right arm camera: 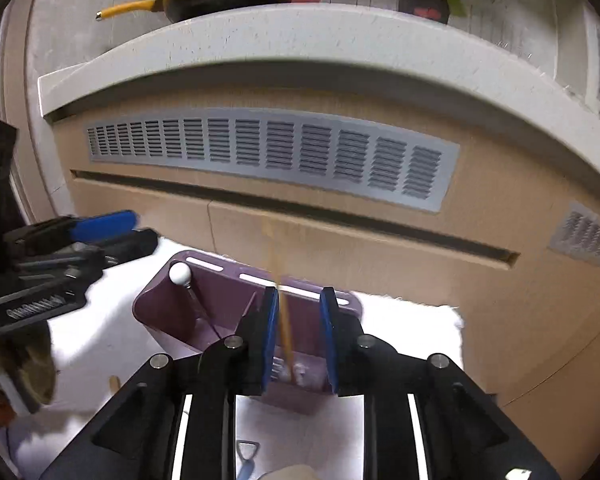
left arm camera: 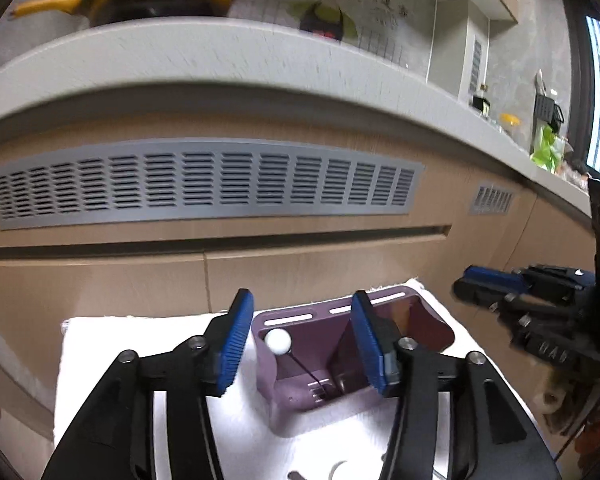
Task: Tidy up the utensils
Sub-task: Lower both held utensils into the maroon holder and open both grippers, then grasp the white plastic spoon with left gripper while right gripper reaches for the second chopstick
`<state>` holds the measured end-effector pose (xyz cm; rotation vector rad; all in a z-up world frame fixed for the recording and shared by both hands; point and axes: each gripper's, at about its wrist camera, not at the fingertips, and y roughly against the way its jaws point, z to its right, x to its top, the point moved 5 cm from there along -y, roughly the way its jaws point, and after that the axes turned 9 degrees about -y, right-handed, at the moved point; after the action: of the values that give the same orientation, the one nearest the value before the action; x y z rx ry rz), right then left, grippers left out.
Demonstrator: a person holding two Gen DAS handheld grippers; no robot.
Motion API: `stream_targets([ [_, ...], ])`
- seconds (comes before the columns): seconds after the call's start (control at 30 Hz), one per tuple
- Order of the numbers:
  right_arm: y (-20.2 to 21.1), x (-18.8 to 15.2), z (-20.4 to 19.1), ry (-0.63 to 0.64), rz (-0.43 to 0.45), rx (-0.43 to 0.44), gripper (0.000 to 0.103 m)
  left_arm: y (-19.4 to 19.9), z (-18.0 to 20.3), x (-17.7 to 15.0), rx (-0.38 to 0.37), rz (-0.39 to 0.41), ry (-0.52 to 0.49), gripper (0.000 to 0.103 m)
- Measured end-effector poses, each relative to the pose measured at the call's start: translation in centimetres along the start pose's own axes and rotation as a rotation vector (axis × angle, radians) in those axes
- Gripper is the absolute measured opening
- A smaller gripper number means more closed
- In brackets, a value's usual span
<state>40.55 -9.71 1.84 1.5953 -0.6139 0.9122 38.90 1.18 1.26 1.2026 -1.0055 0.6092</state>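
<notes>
the purple caddy (right arm camera: 204, 312) sits on a white towel (left arm camera: 140, 344) in front of the cabinet. a white ball-topped utensil (left arm camera: 278, 341) already leans in its left compartment. the right gripper (right arm camera: 299, 340) hovers over the right compartment, fingers apart, with a blurred wooden stick (right arm camera: 282, 300) between them, seemingly dropping in rather than gripped. the left gripper (left arm camera: 300, 340) waits wide open and empty. this looks like a placing step; next, probably fetch another utensil from the towel's near edge.
</notes>
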Motion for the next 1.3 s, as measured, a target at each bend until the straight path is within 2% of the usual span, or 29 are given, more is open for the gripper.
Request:
stream_targets([
  [0.1, 3.4, -0.5, 0.3, -0.005, 0.028, 0.021, 0.027, 1.8, -0.1, -0.6, 0.026, -0.012, 0.007, 0.056],
  [0.2, 5.6, -2.9, 0.7, -0.011, -0.036, 0.039, 0.028, 3.9, 0.3, -2.6, 0.044, -0.031, 0.016, 0.056],
  [0.27, 6.6, -6.1, 0.8, -0.033, -0.126, 0.08, 0.028, 5.1, 0.8, -4.2, 0.039, -0.048, 0.029, 0.056],
  [0.37, 8.1, -12.3, 1.0, -0.057, -0.269, 0.085, 0.028, 6.7, 1.4, -7.3, 0.008, -0.103, 0.061, 0.056],
  [0.47, 10.1, -17.7, 1.2, -0.078, -0.354, 0.079, 0.028, 8.1, 2.3, -10.5, -0.015, -0.157, 0.07, 0.056],
  [0.57, 12.2, -22.8, 1.5, -0.196, -0.455, 0.147, 0.028, 9.1, 2.8, -13.2, -0.016, -0.207, 0.07, 0.056],
  [0.63, 12.9, -25.1, 1.7, -0.261, -0.503, 0.177, 0.028, 9.8, 2.8, -14.9, -0.018, -0.242, 0.085, 0.056],
  [0.73, 13.7, -28.0, 1.7, -0.338, -0.545, 0.198, 0.028, 10.8, 2.7, -16.4, -0.019, -0.254, 0.122, 0.056],
  [0.83, 13.3, -28.6, 1.5, -0.366, -0.532, 0.195, 0.029, 11.0, 2.4, -16.8, -0.01, -0.259, 0.14, 0.056],
  [1.1, 7.3, -24.5, -0.1, -0.337, -0.437, 0.157, 0.03, 10.2, 1.3, -18.1, 0.03, -0.304, 0.176, 0.056],
  [1.3, 4.2, -22.4, -1.4, -0.287, -0.407, 0.162, 0.033, 8.9, 1.2, -19.2, 0.03, -0.347, 0.185, 0.056],
])
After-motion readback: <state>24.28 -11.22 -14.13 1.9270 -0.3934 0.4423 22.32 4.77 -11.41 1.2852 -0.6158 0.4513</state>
